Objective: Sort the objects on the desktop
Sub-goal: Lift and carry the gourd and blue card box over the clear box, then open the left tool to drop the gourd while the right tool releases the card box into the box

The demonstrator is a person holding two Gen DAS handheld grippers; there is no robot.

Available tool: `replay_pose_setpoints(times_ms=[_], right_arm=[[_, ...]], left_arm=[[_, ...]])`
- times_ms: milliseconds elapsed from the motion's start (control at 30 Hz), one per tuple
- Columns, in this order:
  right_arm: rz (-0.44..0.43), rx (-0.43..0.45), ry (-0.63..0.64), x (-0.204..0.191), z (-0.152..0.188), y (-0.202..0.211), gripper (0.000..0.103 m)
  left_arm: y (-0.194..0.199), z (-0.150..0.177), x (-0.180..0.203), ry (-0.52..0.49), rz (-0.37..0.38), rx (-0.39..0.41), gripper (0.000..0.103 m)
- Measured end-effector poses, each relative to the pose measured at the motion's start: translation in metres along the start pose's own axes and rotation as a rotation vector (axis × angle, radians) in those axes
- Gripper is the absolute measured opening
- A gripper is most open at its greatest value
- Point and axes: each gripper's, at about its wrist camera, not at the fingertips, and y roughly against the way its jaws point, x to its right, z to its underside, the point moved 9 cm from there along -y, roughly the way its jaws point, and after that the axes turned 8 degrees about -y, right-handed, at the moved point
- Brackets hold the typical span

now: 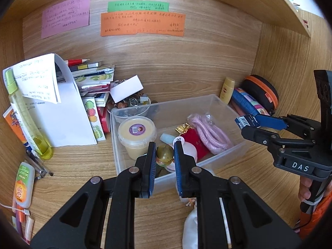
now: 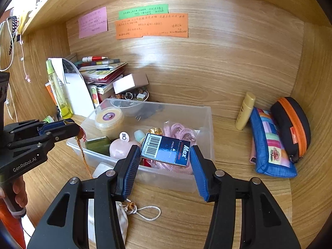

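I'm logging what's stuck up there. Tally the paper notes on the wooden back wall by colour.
Pink rectangular paper note: 1
Green paper strip note: 1
Orange wide paper note: 1
Total: 3

Dark blue barcoded box (image 2: 166, 152); pink cord (image 1: 209, 132); orange-zipped black case (image 2: 291, 124); striped multicolour pouch (image 2: 269, 143)

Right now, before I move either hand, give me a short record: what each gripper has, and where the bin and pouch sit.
right gripper: shut on dark blue "Max" box with barcode, raised off the desk
left gripper: shut on braided orange cord, by the bin's left end
clear plastic bin: on the wooden desk; holds yellow lidded tub, pink rope, other small items
white cloth pouch: on the desk in front of the bin; the cord hangs down toward it
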Motion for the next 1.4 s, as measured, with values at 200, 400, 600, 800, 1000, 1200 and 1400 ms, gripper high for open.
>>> replay_pose_setpoints(times_ms=[200,400,600,800,1000,1200,1400], right_arm=[[-0.008,-0.025,-0.004,0.001,-0.001,-0.016,0.046],[-0.012,-0.06,-0.006,0.004,0.002,-0.035,0.046],[-0.004,-0.089,-0.004,0.006,0.005,-0.05,0.046],[0.011,-0.103,0.008,0.004,0.008,-0.062,0.046],[0.025,-0.112,0.013,0.006,0.009,-0.069,0.046],[0.026,-0.119,0.009,0.007,0.011,-0.072,0.046],[0.019,-0.126,-0.001,0.007,0.011,-0.073,0.046]], left_arm=[[-0.019,0.003,-0.006,0.004,0.002,-0.033,0.016],[-0.037,0.011,-0.009,0.01,0.015,-0.074,0.016],[-0.047,0.015,-0.008,0.009,0.026,-0.097,0.016],[-0.057,0.022,-0.009,0.008,0.036,-0.126,0.016],[-0.06,0.021,-0.012,0.019,0.055,-0.121,0.016],[-0.061,0.019,-0.01,0.014,0.055,-0.112,0.017],[-0.062,0.019,-0.013,0.022,0.042,-0.109,0.032]])
